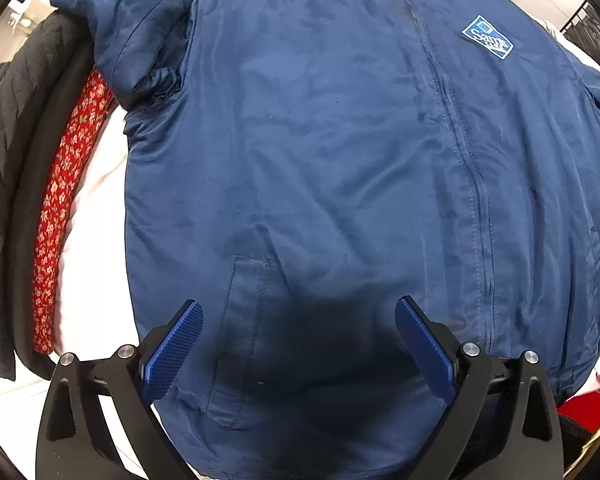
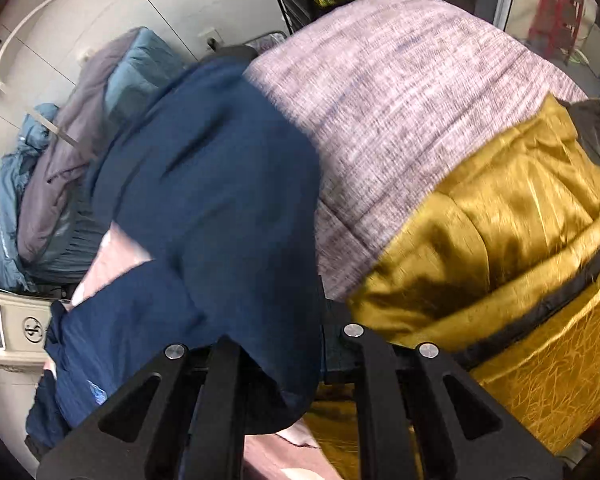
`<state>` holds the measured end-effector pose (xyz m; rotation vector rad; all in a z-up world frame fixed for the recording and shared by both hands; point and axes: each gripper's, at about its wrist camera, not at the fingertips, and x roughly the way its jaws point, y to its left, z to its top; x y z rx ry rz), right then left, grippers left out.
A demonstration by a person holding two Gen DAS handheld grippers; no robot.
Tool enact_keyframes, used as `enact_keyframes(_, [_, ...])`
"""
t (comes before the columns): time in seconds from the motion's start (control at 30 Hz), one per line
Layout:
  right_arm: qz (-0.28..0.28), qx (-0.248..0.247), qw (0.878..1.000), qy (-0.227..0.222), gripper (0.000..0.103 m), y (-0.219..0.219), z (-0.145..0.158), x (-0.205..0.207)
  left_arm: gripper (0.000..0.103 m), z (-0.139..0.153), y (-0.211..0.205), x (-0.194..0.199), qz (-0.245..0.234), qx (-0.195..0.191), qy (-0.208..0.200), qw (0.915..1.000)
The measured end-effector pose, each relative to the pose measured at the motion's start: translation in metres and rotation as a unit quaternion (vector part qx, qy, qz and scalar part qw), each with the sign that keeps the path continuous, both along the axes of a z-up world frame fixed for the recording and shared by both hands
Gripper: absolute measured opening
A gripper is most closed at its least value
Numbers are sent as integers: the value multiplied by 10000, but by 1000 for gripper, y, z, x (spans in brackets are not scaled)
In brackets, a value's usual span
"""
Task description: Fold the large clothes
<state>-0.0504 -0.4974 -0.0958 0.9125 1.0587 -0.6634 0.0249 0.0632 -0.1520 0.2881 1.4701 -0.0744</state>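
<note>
A navy zip-up jacket [image 1: 340,140] lies spread front-up on the pale bed surface [image 1: 96,220], with a logo patch [image 1: 487,42] on its chest. One sleeve [image 1: 140,40] is bunched at the upper left. My left gripper [image 1: 299,304] hovers open just above the jacket's lower front near a pocket, its blue pads [image 1: 176,344] apart and nothing between them. In the blurred right wrist view, a navy part of the jacket [image 2: 220,200], seemingly its sleeve, drapes over my right gripper [image 2: 296,344]. That gripper is shut on the cloth, which hides its fingertips.
A black quilted coat [image 1: 4,160] and a red floral cloth [image 1: 64,200] lie along the left edge. A heathered grey-pink garment [image 2: 400,120] and a gold satin garment [image 2: 500,240] lie beside the jacket. A blue-grey pile of clothes [image 2: 60,180] sits further off.
</note>
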Motion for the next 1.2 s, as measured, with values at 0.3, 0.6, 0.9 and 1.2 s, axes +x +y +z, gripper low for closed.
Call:
enact_keyframes(0.3, [-49,-426,9980,-470,10,-2,62,44,95,7,26,-8,267,-47,-183,9995])
enact_keyframes(0.6, [318,-994,9942,-246,9,-6,93,86,95,10,67,-20,831,-87,-341,9959])
enact_keyframes(0.9, [2373,-1938,9500,-599,9,146,141,178,95,15,52,-13,609,-183,-466,9969])
enact_keyframes(1.2, [4755,-1867,8568,-694,9,384,110,232,95,23,42,-6,444,-188,-632,9968])
